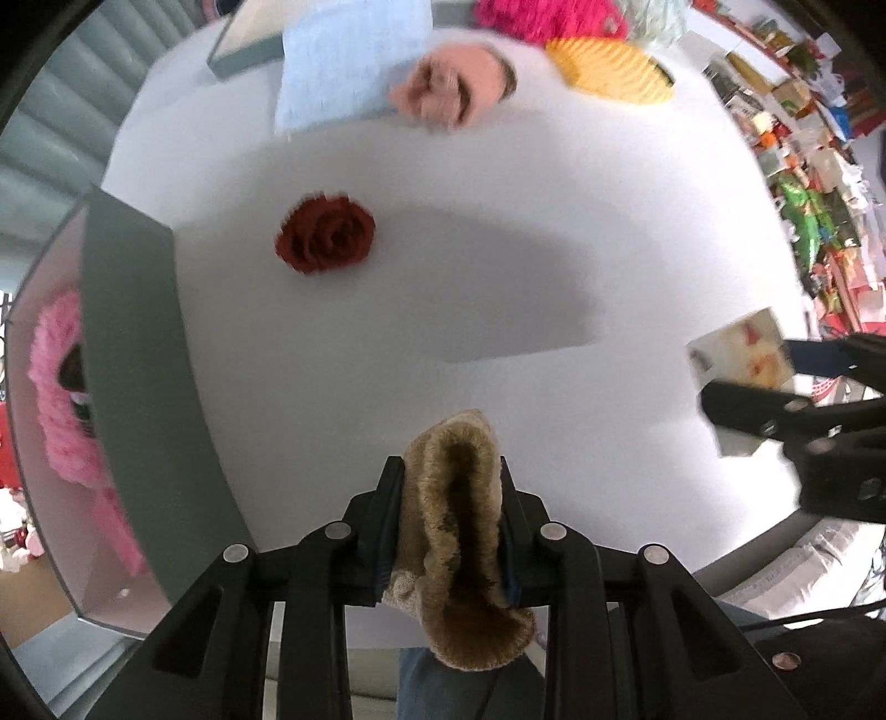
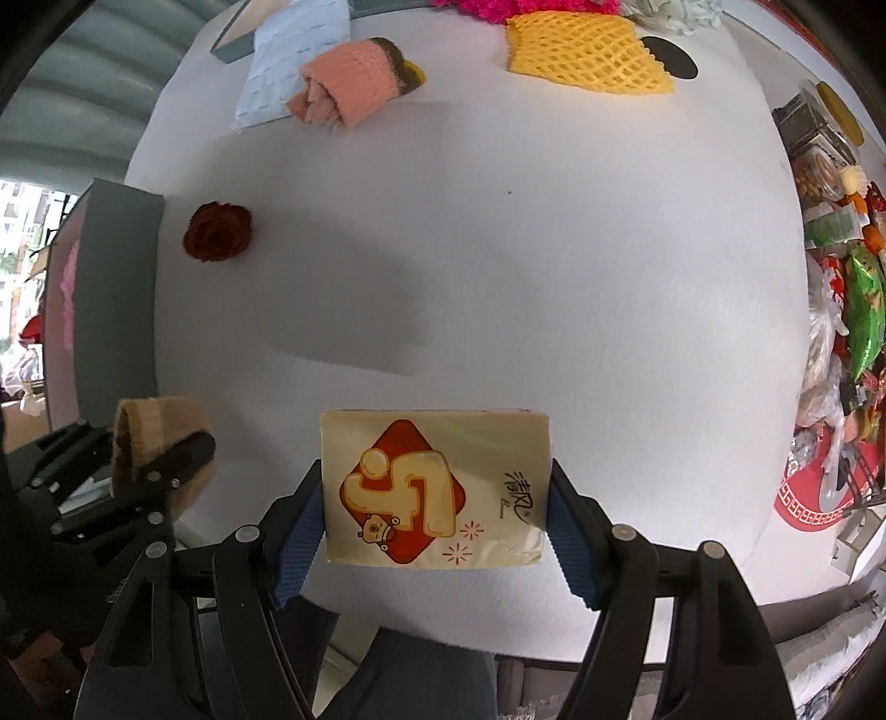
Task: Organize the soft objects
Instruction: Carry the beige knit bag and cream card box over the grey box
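Note:
My left gripper is shut on a folded tan-brown knitted piece, lifted above the white table; the right wrist view shows that gripper and the knit at lower left. My right gripper is shut on a cream tissue pack with a red diamond print, held over the table's near edge; in the left wrist view the right gripper and the pack appear at right. A dark red fabric rose lies on the table near the box.
A grey box at the left holds a fluffy pink item. At the far edge lie a pale blue cloth, a rolled pink knit, a yellow foam net and a magenta fluffy item. Clutter sits right.

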